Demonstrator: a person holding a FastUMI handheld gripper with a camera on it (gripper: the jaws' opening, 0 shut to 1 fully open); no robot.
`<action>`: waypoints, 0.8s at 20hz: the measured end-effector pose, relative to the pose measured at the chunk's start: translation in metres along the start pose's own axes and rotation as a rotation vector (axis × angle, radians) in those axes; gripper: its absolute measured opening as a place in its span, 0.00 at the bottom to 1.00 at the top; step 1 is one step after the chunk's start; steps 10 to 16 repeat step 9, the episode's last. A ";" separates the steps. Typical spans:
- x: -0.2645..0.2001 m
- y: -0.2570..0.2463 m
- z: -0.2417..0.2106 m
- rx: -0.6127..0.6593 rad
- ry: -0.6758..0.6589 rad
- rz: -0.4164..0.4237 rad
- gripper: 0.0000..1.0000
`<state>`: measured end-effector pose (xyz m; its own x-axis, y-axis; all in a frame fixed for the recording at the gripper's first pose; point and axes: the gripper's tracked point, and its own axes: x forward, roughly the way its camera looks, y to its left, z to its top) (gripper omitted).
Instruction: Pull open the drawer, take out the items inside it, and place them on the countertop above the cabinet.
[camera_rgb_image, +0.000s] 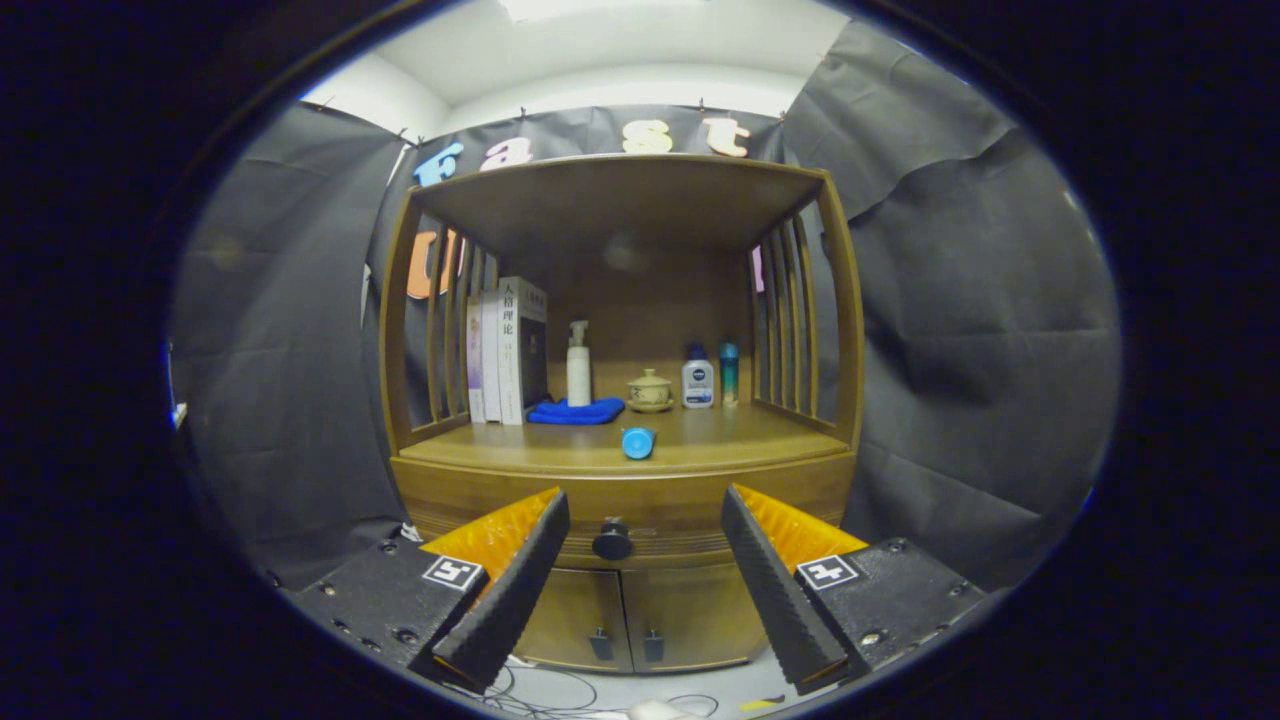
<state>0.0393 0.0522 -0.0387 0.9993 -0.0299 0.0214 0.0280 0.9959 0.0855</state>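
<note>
A wooden cabinet stands ahead of me. Its drawer (640, 500) is closed, with a round dark knob (612, 540) at the middle of its front. My gripper (645, 510) is open and holds nothing; the knob sits in the gap between the fingers, some way beyond them. Above the drawer is the countertop (740, 440). A small blue round item (637, 442) lies on it near the front edge. What the drawer contains is hidden.
At the back of the countertop stand several books (505, 350), a white pump bottle (578, 365), a folded blue cloth (575, 411), a small lidded cup (650, 391) and two small bottles (698, 380). Slatted sides and a top shelf enclose the counter. Two lower doors (625, 615) sit under the drawer.
</note>
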 end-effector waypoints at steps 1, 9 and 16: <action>0.000 -0.001 0.000 0.004 0.002 -0.002 0.99; -0.001 -0.003 0.003 0.012 -0.003 -0.011 0.99; -0.001 -0.003 0.003 0.012 -0.003 -0.011 0.99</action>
